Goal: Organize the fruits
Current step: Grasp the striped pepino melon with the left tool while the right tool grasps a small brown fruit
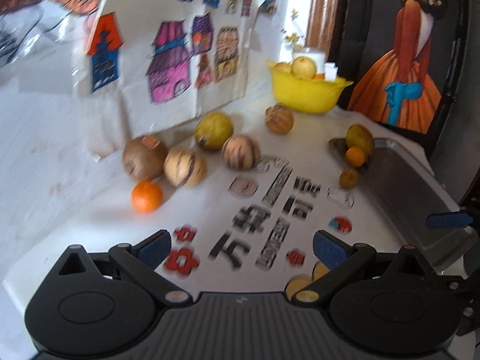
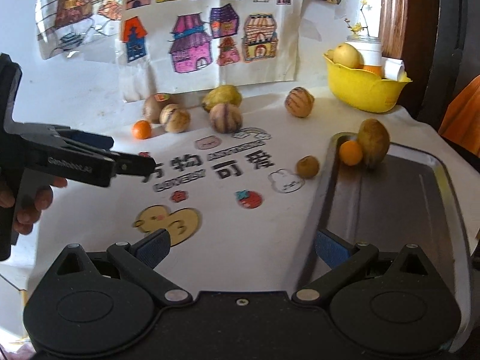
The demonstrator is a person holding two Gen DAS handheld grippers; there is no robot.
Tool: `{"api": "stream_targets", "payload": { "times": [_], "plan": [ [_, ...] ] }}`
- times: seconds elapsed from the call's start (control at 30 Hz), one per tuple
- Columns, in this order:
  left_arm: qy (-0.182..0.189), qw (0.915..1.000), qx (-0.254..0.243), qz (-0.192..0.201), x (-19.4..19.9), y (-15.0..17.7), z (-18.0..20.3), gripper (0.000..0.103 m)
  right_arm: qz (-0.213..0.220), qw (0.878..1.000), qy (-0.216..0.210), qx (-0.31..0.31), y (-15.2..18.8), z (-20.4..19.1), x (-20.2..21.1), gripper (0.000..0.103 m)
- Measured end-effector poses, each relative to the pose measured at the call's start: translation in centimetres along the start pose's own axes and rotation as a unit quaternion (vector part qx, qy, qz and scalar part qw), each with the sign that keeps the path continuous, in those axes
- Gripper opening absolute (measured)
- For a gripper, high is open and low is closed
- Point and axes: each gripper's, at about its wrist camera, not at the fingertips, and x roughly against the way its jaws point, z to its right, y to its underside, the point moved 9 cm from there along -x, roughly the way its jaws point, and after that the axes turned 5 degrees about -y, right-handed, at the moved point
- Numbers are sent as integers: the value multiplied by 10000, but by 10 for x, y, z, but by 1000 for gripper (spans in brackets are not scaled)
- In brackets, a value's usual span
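Loose fruit lies on a white printed table. At the left are an orange (image 1: 146,196), a brown fruit with a sticker (image 1: 142,157), striped melons (image 1: 184,166) (image 1: 241,152) and a green-yellow pear (image 1: 213,130). Another striped melon (image 1: 279,119) sits near the yellow bowl (image 1: 306,96). A metal tray (image 2: 390,198) on the right holds a mango (image 2: 373,142) and a small orange (image 2: 350,152) in its far corner. A small brown fruit (image 2: 307,166) rests beside the tray. My left gripper (image 1: 241,247) is open and empty, and my right gripper (image 2: 243,244) is open and empty at the tray's near-left edge.
The yellow bowl (image 2: 363,87) at the back right holds pale fruit. Drawings of houses (image 2: 210,36) hang on the back wall. A framed painting (image 1: 402,60) stands at the right. A hand (image 2: 30,204) holds the left gripper, whose finger (image 2: 132,163) reaches over the table's left side.
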Motion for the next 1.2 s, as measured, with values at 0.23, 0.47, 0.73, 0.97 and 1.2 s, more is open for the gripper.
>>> {"api": "stream_targets", "payload": {
  "times": [0.23,0.47,0.73,0.97,1.2],
  "plan": [
    [134,9983,-482,308,-29,-33,23,103,-55,9993,159,330,-11,37,-11,102],
    [291,9959,-772,361,-67,-55,41,103,-47,9935,147,1127,-26,53,-30,102],
    [-119,9951,-963,171,-109,-70,40,103,1,9715,321,2351,-41,48,-59,99],
    [-293,9956,-883,86,-127,-73,42,103,-89,9754,195,2193,-47,56,-79,86],
    [-380,9954,-876,43,-135,-73,47,101,-102,9802,154,1970,-48,63,-92,69]
  ]
}}
